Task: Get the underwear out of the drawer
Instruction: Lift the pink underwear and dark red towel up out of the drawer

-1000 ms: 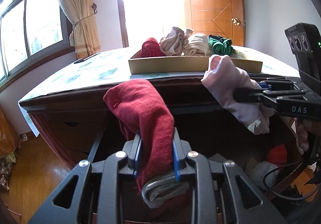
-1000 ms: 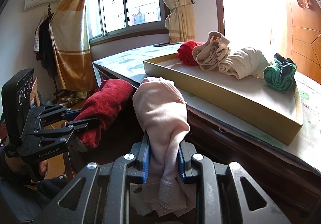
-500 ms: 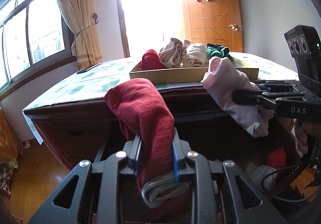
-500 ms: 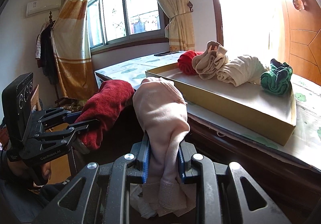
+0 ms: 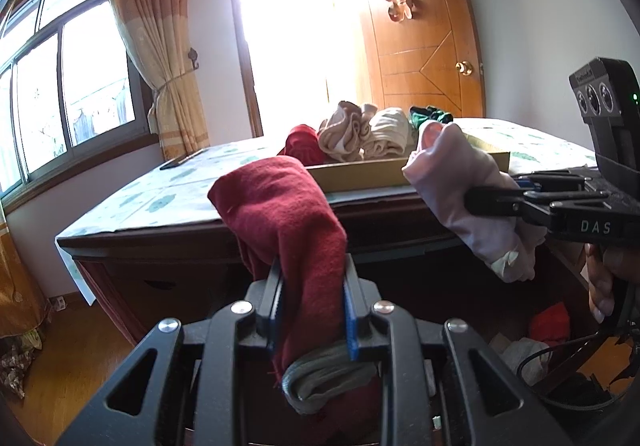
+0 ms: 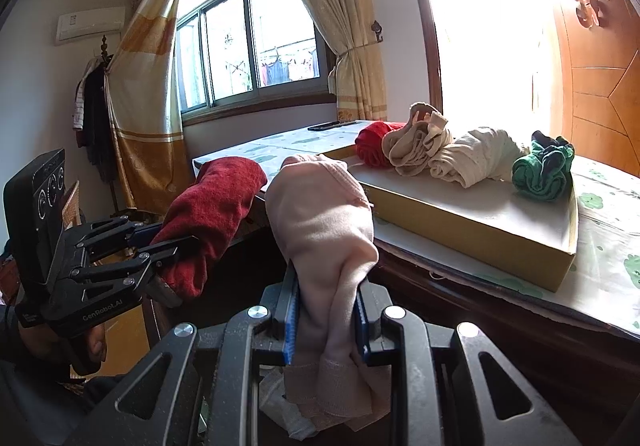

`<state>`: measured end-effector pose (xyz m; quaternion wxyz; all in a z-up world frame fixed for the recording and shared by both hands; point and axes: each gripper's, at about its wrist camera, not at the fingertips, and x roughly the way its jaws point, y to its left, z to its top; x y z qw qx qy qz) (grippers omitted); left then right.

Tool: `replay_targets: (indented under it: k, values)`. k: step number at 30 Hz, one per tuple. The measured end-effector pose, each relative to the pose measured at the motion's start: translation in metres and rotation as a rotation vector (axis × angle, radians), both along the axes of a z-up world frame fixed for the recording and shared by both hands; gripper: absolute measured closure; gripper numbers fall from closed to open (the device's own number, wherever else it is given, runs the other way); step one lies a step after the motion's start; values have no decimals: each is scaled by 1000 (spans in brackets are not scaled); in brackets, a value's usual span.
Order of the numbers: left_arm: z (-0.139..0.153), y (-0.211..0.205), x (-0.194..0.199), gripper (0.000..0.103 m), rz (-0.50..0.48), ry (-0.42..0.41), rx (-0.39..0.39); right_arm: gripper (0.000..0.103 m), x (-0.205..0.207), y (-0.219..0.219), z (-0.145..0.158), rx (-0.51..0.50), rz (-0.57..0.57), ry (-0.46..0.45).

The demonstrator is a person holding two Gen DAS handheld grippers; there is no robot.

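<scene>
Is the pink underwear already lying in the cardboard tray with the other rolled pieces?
No, the pink underwear is clamped in the right tool, held short of the cardboard tray.

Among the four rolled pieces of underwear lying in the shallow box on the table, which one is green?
The green roll at the row's end nearest the wooden door. The others in the box are red, beige and cream.

A dark red fleecy garment (image 5: pixel 288 214) with a grey waistband, a pale pink soft garment (image 6: pixel 324 222), red (image 6: pixel 372 144), beige (image 6: pixel 420 142), cream (image 6: pixel 472 156) and green rolled bundles (image 6: pixel 542 170) in a tan cardboard tray (image 6: pixel 472 238), a white cloth with green flower print (image 6: pixel 608 270).
</scene>
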<state>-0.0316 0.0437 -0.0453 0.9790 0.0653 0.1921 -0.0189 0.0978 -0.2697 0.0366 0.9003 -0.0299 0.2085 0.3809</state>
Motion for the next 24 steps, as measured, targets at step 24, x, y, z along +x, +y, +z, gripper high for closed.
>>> replay_targets:
  k: [24]
  values:
    - [23, -8, -21, 80, -3, -136, 46, 78, -24, -9, 19, 76, -4, -89]
